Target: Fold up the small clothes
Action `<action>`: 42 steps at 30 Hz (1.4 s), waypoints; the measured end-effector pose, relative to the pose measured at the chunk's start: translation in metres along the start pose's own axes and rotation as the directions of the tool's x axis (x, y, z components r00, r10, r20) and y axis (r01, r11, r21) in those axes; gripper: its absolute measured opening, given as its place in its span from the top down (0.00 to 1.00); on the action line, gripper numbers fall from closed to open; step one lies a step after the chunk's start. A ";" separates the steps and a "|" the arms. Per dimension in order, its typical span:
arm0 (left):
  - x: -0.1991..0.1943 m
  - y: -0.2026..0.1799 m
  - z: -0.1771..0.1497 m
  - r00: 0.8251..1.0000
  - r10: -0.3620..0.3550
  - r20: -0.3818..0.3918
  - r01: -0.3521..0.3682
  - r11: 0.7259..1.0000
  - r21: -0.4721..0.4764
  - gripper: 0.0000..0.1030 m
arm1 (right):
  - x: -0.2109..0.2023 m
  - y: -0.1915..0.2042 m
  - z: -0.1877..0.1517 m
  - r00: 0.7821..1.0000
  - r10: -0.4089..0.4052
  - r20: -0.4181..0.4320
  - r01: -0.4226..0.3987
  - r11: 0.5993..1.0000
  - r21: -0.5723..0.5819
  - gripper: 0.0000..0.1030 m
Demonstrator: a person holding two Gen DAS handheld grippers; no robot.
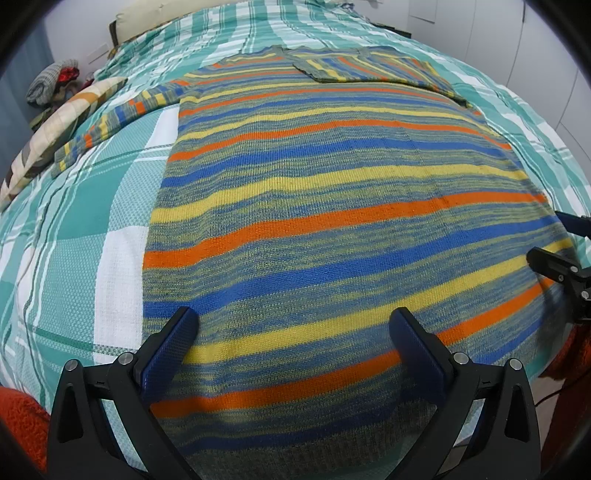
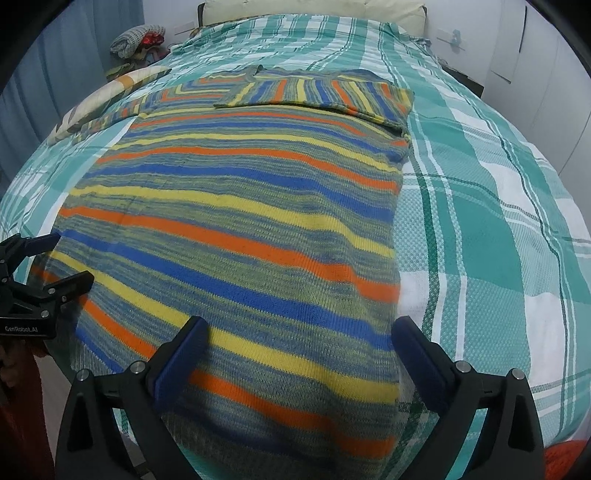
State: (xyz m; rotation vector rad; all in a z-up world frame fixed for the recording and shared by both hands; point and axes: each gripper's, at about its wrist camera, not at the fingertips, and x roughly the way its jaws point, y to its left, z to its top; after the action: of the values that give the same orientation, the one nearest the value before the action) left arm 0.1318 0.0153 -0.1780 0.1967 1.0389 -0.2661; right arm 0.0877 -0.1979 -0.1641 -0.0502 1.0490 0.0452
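Striped sweater (image 1: 332, 206) lies flat on the bed, on the teal/white plaid cover (image 1: 92, 229), hem toward you, neck at far end. Stripes: orange, blue, yellow over grey-green knit.

One sleeve (image 2: 325, 94) is folded across the chest, near the collar. Other sleeve (image 1: 110, 122) is out straight to the side, cuff reaching toward the patterned pillow (image 1: 59, 125) at bed edge.

Your left gripper (image 1: 295, 332): jaws wide, over the hem area w/ sweater body below; nothing between the pads, no pinch on fabric seen.

Your right gripper (image 2: 303, 339): jaws wide too, nothing held. One finger over the knit, the other at the sweater's side edge above the cover.

Each gripper shows in the other's view, at the frame edge, beside the sweater's lower part.

Bkgd: cream headboard (image 2: 314, 9), clothes pile (image 2: 136, 42) in far corner, orange fabric (image 1: 22, 417) at near edge.
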 end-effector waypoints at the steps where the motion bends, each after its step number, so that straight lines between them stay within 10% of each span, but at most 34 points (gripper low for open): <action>1: 0.000 0.000 0.000 1.000 0.000 0.000 0.000 1.000 0.000 0.00 | 0.000 0.000 0.000 1.000 0.000 0.000 0.000 1.000 -0.001 0.04; 20: -0.006 0.002 0.004 1.000 -0.025 -0.009 0.024 1.000 -0.014 0.00 | -0.001 0.001 -0.001 1.000 0.003 0.000 -0.003 1.000 0.001 0.03; 27: -0.027 0.038 0.020 0.994 -0.103 0.041 0.108 0.980 -0.169 0.00 | -0.002 0.001 0.000 1.000 0.014 0.004 -0.014 1.000 0.009 0.03; 31: -0.040 0.113 0.047 0.977 -0.166 0.135 0.206 0.898 -0.388 0.01 | -0.004 0.000 0.002 0.999 0.034 0.010 -0.034 0.999 0.020 0.03; 34: -0.032 0.189 0.060 0.968 -0.168 0.186 0.246 0.788 -0.565 0.01 | -0.004 -0.001 0.002 0.999 0.037 0.009 -0.037 0.999 0.019 0.03; 39: 0.012 0.303 0.079 0.979 -0.089 0.186 0.201 0.616 -0.762 0.02 | -0.001 -0.001 0.004 0.999 0.034 0.006 -0.034 0.999 0.015 0.03; 42: 0.035 0.340 0.094 0.983 -0.050 0.178 0.174 0.566 -0.806 0.03 | 0.000 -0.002 0.005 0.999 0.037 0.006 -0.037 0.999 0.019 0.03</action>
State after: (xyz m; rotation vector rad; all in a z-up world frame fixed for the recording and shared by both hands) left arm 0.3305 0.3079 -0.1499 -0.7487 0.9417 0.1183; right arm 0.0919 -0.2001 -0.1619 -0.0132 1.0448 0.0682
